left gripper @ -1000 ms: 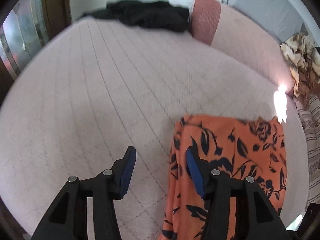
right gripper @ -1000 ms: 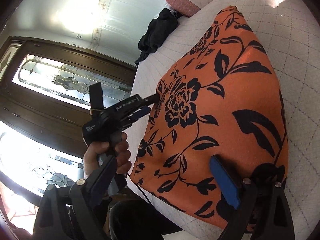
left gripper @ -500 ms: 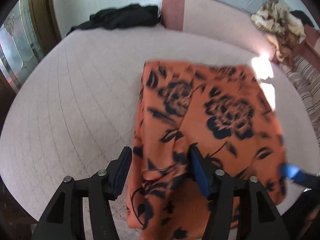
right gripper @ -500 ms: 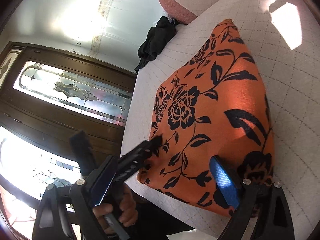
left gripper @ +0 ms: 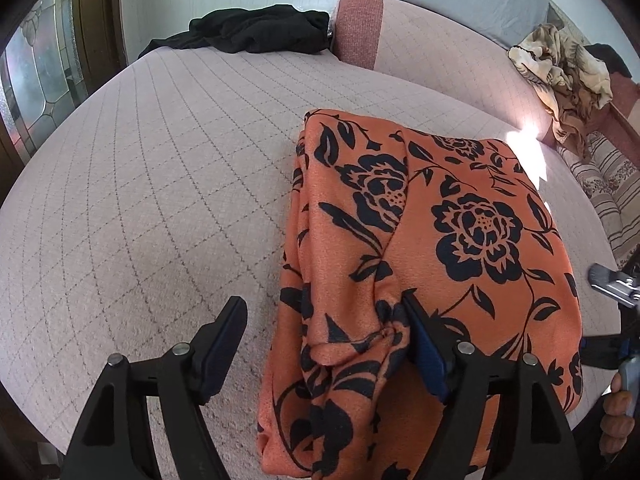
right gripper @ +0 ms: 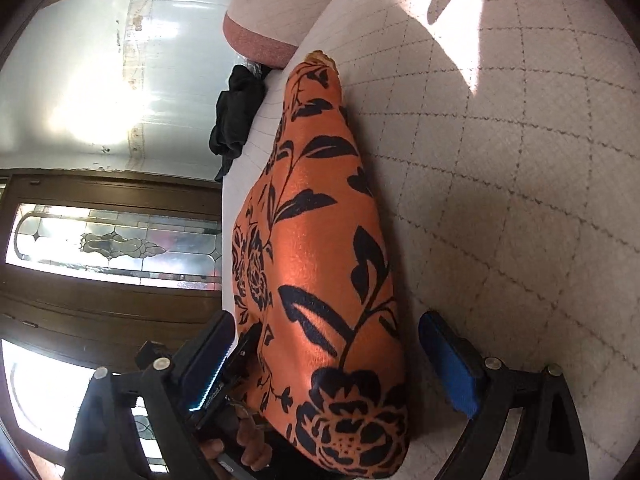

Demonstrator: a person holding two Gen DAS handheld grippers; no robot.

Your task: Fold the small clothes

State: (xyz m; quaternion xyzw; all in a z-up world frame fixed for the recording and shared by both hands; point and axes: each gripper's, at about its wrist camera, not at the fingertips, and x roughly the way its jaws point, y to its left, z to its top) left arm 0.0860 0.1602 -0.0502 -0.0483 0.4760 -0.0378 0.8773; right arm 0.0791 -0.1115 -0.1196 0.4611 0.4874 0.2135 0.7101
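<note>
Two grippers are working one orange floral garment (left gripper: 460, 240) lying folded on the quilted bed (left gripper: 160, 180). Left gripper (left gripper: 324, 344) is standing wide open, bunched near-corner fabric sitting between its fingers, touching the right pad. Right gripper (right gripper: 324, 364) is also spread open, straddling the garment's near edge. Black clothing (left gripper: 256, 32) is lying at the far end, well apart.

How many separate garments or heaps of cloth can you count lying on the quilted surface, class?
3: the orange floral garment lies nearest, between both tongs; a black heap at the far edge; a beige patterned heap far right. More may be hidden beyond the frame.
</note>
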